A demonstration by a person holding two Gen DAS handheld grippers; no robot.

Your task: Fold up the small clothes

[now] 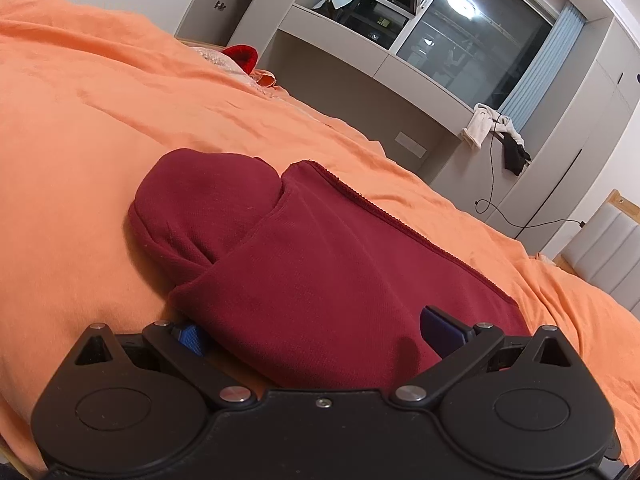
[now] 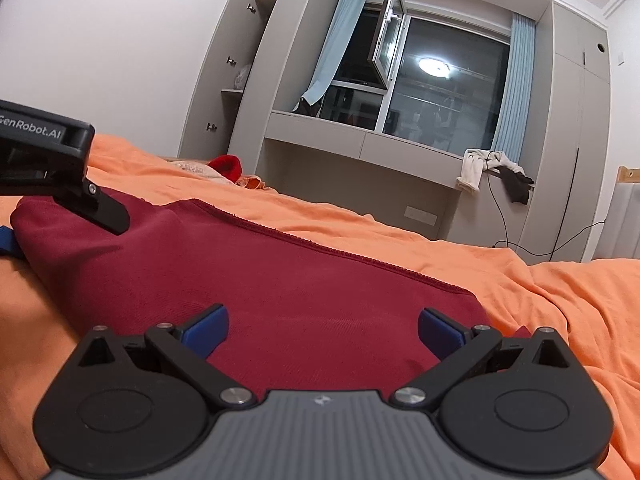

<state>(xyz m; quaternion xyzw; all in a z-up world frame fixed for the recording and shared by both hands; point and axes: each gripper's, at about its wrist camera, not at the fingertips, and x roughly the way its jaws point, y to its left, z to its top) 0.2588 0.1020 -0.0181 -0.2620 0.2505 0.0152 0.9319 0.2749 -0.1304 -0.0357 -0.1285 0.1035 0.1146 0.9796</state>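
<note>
A dark red knit garment (image 1: 320,264) lies on the orange bedspread (image 1: 100,140), partly folded: a rounded flap of it is tucked under the main panel ahead and to the left of the left gripper (image 1: 316,332), and a ribbed hem runs along its far edge. The left gripper's jaws stand wide apart, with the near edge of the cloth lying between the blue pads (image 1: 440,330) and draped over the left one; neither pad presses it. The right gripper (image 2: 322,332) also has its jaws spread wide, hovering low at the garment's near edge with the red fabric filling the gap between its blue pads (image 2: 208,330) but nothing pinched. From the right wrist view the left gripper's black body sits at the far left, over the garment's left end. Ahead of both jaws, a grey shelf unit beneath the window (image 2: 436,92) carries a white cloth (image 2: 474,168) and a dark cloth (image 2: 516,184) hanging off its ledge.
</note>
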